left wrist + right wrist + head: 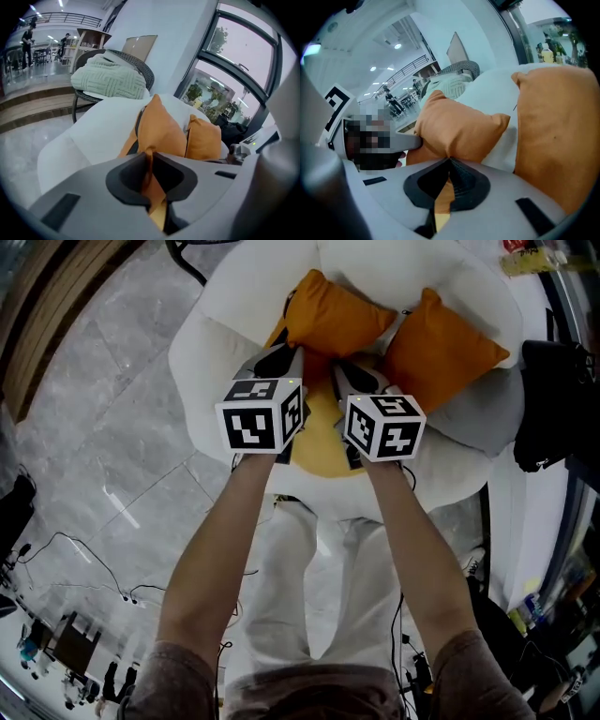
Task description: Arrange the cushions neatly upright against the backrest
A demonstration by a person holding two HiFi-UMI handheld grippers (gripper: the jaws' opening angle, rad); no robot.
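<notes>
The soft square orange fabric cushion (336, 313) stands on the plump white rounded armchair (217, 345) by its backrest. Its creased lower edge is pinched tight in the fingers of both the left gripper (151, 161) and the right gripper (449, 164). A matching orange cushion (441, 352) sits just beside it.

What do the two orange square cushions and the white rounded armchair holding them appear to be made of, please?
Left orange square cushion and right orange square cushion: probably woven fabric, matte; they crease and dent softly, with pinched seam corners. White rounded armchair: smooth matte upholstery, fabric or faux leather; no weave shows.
</notes>
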